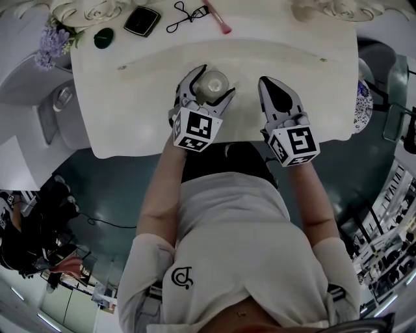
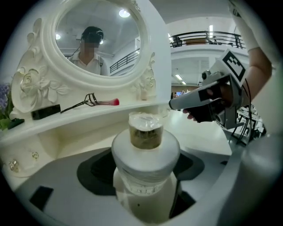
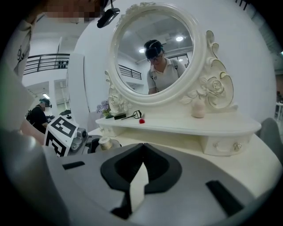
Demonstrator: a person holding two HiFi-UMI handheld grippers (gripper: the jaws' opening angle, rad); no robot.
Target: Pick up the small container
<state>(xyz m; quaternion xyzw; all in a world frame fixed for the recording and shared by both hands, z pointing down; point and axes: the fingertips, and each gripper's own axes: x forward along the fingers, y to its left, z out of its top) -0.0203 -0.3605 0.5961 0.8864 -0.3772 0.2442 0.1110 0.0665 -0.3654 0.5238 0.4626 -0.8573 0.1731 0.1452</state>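
A person in a white shirt stands at a white dressing table [image 1: 130,117] with a claw in each hand.

A raised shelf [image 1: 260,19] runs along the back of the table, under an oval mirror [image 2: 97,39] in a carved white frame. At the far left of the shelf sits a bunch of purple flowers [image 1: 53,40]. Just right of it are a small dark round object [image 1: 103,38] and a flat black compact [image 1: 142,21]. Next come a black eyelash curler [image 1: 185,16] and, touching it, a pink-handled tool [image 1: 218,18].

In front of the shelf, near the middle of the table, is the left claw [image 1: 216,79]. Its jaws are spread wide. The small container [image 1: 211,83] stands upright between them. It has a white body with a broad white collar and a narrower golden-brown cap under a clear, crinkled cover. In the left gripper view the container fills the centre, and some of each dark pad shows on either side of it. The pads do not appear to press on it. Its base is hidden by the claw.

Just to the right, apart from the container, the right claw [image 1: 268,84] hovers over the table. Its jaws are brought together at the tips with nothing between them.

Farther right, the right gripper view shows a small pale pot [image 3: 198,108] on the shelf below the mirror's carved rose. The mirror reflects the person's upper body.
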